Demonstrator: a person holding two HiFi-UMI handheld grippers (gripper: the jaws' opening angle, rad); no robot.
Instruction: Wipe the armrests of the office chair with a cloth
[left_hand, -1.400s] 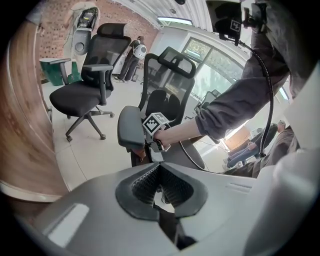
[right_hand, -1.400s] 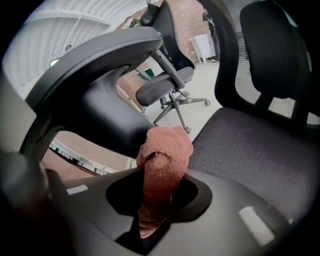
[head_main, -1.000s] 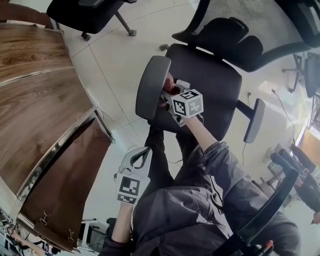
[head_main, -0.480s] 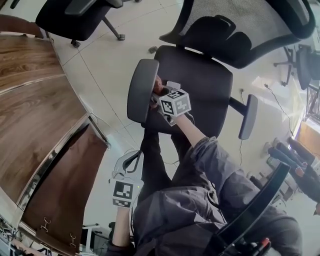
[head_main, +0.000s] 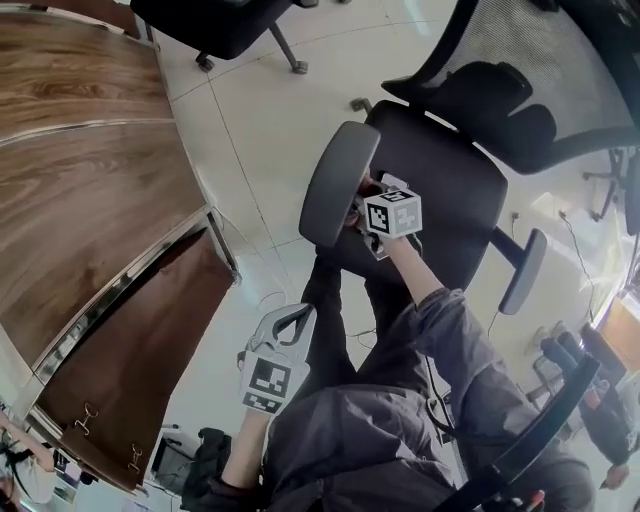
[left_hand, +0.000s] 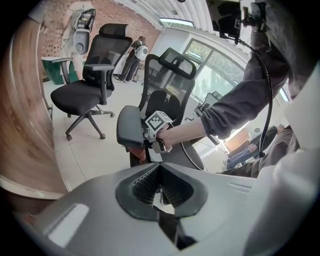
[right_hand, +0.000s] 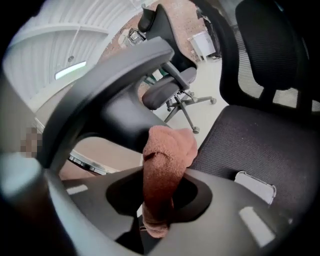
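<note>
Cloth (right_hand: 167, 150) pinched in right gripper (head_main: 362, 203) jaws, up against the inner edge of the armrest (head_main: 338, 185), upper centre of head view. Left gripper (head_main: 292, 318) lower centre, jaws pressed together.

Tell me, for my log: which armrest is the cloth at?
The armrest nearer the wooden desk; the right tongs hold the cloth there, away from the other armrest.

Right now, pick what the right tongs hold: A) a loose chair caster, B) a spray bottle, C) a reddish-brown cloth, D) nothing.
C: in the right gripper view the right tongs are clamped on a reddish-brown cloth, whose free end sticks out close by the grey armrest.
</note>
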